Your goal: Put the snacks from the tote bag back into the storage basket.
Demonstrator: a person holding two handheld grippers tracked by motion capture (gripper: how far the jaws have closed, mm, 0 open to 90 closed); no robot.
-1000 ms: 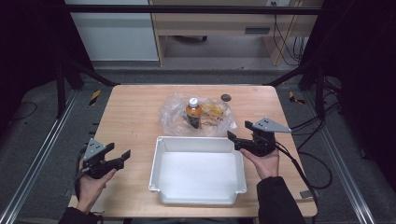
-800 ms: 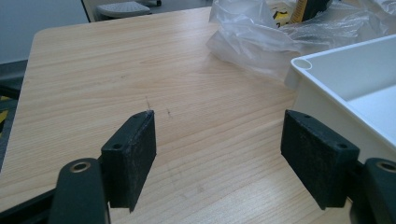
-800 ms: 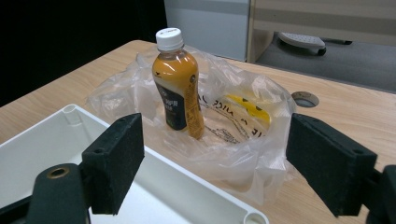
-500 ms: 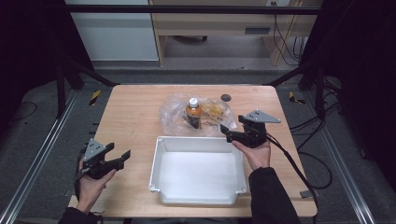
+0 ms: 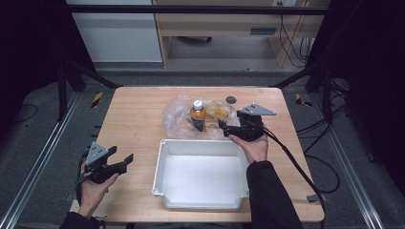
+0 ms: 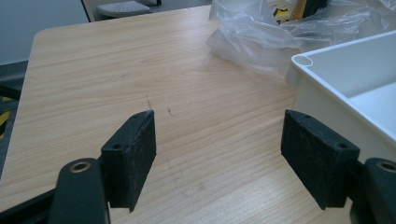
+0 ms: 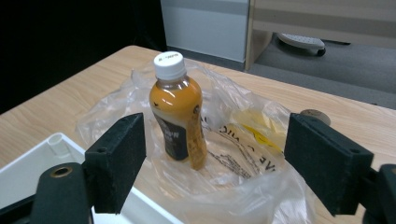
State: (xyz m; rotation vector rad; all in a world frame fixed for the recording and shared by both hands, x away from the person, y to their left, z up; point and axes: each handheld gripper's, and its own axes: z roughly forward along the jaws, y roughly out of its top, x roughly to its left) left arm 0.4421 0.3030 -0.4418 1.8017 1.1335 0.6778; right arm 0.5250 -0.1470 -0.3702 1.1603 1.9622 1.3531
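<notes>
We are finding the right gripper (image 5: 224, 127) held level just past the far right corner of the white tray (image 5: 200, 202), with its jaws pointing toward the bottle (image 5: 197, 115). Its jaws are standing apart with nothing clamped between them; they have just been closing a little, and the pads are touching no object. In the right gripper view, we are seeing the bottle (image 7: 178, 110) standing upright ahead of the jaws, nearer the left pad than the right, and not yet between them. It is carrying a white cap and an orange-brown drink, with a dark label on its lower half. The bottle is standing inside the crumpled clear plastic bag (image 7: 233, 140), which is spreading across the gap ahead of both pads and reaching under the right one. A corner of the tray (image 7: 28, 172) is lying below and behind the left pad.

We are noting the left gripper (image 5: 125, 160) resting low over the table (image 5: 133, 119) off the tray's left side. Its jaws are wide apart and holding nothing; bare wood is showing between the pads (image 6: 135, 158) in the left gripper view. There the tray's rim (image 6: 327, 51) is sitting just beyond the right pad, and the bag (image 6: 261, 32) is lying farther ahead, to the right of the jaws' line.
</notes>
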